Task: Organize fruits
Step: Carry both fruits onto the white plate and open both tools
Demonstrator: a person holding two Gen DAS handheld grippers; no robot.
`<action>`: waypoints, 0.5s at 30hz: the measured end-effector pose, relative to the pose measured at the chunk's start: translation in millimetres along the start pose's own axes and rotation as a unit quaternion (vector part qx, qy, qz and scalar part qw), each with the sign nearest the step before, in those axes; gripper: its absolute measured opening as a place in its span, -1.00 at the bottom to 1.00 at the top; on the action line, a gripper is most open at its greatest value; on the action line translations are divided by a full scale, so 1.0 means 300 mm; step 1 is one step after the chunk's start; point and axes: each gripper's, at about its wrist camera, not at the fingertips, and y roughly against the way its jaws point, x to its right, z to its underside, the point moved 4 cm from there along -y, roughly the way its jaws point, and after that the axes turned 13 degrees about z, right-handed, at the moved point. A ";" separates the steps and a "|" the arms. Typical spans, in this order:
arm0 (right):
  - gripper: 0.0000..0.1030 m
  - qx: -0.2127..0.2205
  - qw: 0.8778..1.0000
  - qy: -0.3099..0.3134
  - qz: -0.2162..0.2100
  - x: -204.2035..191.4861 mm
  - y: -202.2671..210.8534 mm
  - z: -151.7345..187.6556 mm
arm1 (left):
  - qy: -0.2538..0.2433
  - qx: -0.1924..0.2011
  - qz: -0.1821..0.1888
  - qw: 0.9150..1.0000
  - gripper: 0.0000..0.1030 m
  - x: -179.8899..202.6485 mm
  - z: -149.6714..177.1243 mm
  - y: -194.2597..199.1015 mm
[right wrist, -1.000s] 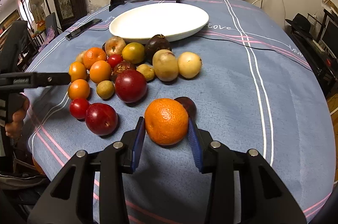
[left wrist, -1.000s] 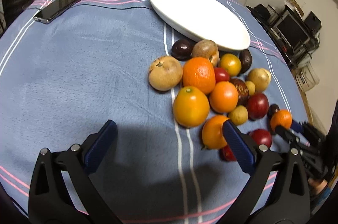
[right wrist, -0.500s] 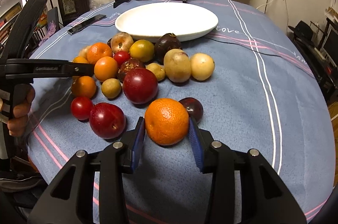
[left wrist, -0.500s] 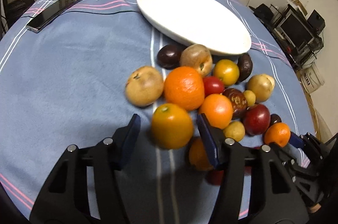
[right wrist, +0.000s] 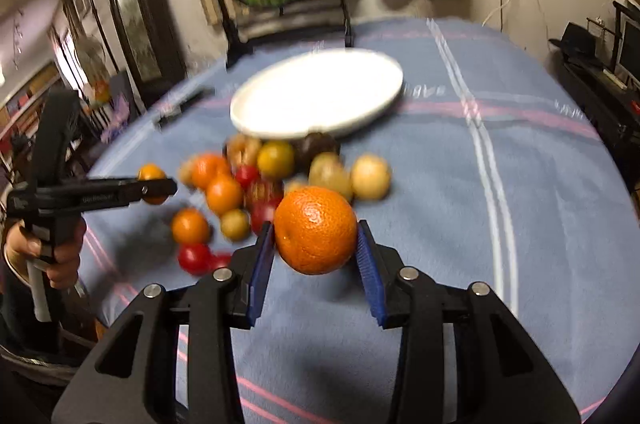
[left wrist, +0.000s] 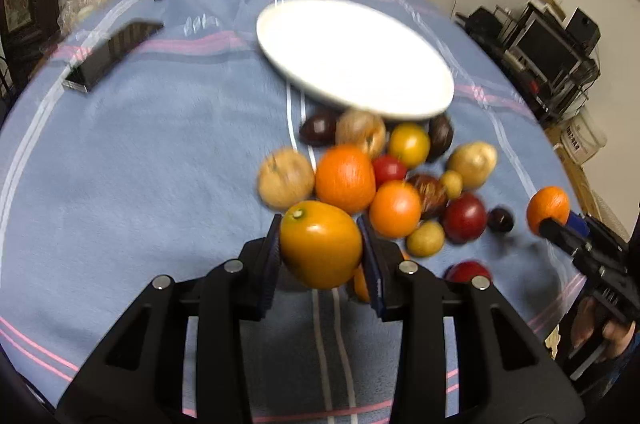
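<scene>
You will find almost nothing readable here. The pale embroidered lettering on the blue striped tablecloth [right wrist: 520,184], beyond your right tongs [right wrist: 316,244] beside the white oval plate [right wrist: 320,96], is smeared past reading. The small white print on the black arm of the left tongs [right wrist: 100,198] is too blurred to make out.

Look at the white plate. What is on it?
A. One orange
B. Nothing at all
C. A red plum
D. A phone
B: the plate shows only bare white in both views; the fruit pile lies on the cloth beside it, the phone lies on the cloth apart from it, and each claw holds its own orange clear of it.
</scene>
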 end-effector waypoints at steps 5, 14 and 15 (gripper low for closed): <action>-0.19 0.036 0.999 0.004 0.012 0.029 -0.005 -0.193 | -0.043 0.043 -0.023 0.998 -0.29 0.038 -0.181 0.038; -0.19 -0.038 0.997 0.064 -0.001 -0.112 -0.365 -0.434 | -0.043 0.024 -0.045 0.998 -0.28 0.001 -0.502 -0.224; -0.19 -0.051 0.996 0.072 0.002 -0.126 -0.410 -0.443 | -0.044 0.016 -0.050 0.998 -0.28 -0.007 -0.516 -0.257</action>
